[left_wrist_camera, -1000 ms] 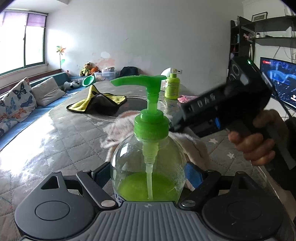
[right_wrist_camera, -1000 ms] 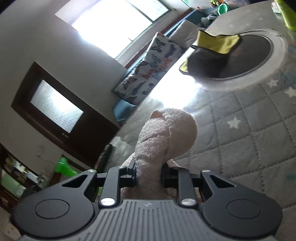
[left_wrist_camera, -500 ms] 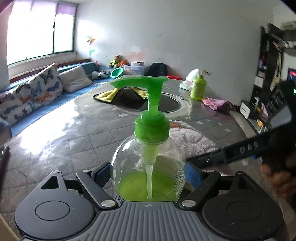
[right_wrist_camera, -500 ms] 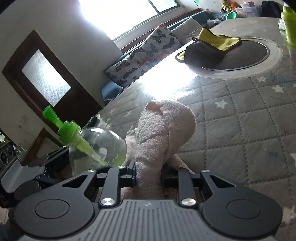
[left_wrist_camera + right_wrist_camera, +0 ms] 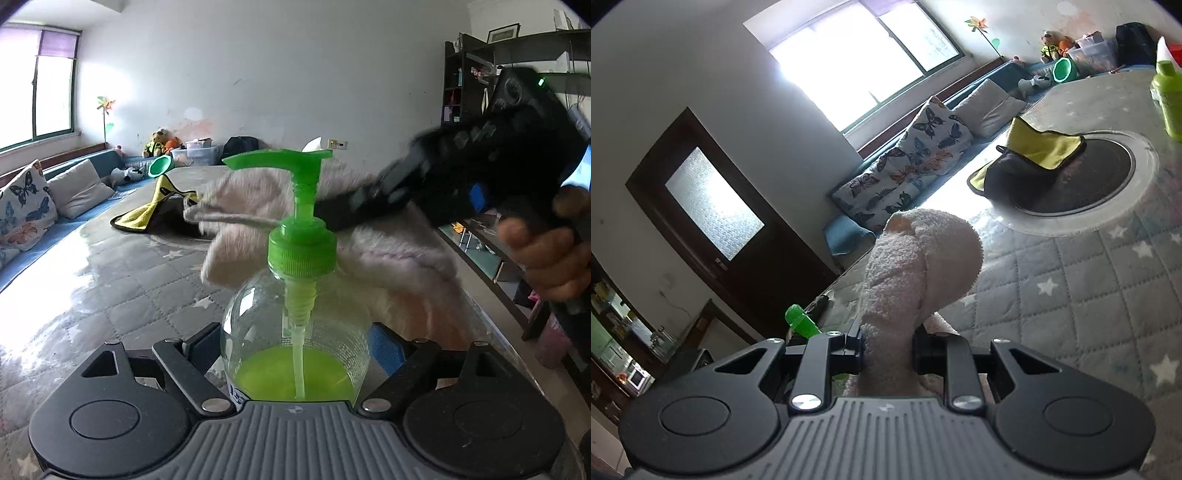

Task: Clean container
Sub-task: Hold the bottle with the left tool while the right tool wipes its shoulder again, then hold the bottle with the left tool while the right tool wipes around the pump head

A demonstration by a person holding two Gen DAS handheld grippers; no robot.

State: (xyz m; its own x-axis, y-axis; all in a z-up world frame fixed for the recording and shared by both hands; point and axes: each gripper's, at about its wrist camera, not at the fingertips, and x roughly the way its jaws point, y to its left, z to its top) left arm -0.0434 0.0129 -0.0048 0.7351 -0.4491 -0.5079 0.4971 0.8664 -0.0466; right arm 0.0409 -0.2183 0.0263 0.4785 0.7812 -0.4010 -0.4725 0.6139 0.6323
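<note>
Left hand-held gripper [image 5: 295,343] clamping pump bottle [image 5: 295,332] (upright), pink towel [image 5: 388,266] behind

A clear bottle [image 5: 295,332] with green liquid and a green pump is clamped upright in the left gripper [image 5: 295,350]. Behind the bottle, a pale towel [image 5: 399,266] is held by the blurred right gripper [image 5: 369,199]. A yellow cloth [image 5: 147,210] is seen left of the bottle, farther back on the table [image 5: 110,288].

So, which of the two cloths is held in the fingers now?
The fluffy pink cloth, clamped by the right gripper. The yellow and black cloth lies loose on the table.
</note>
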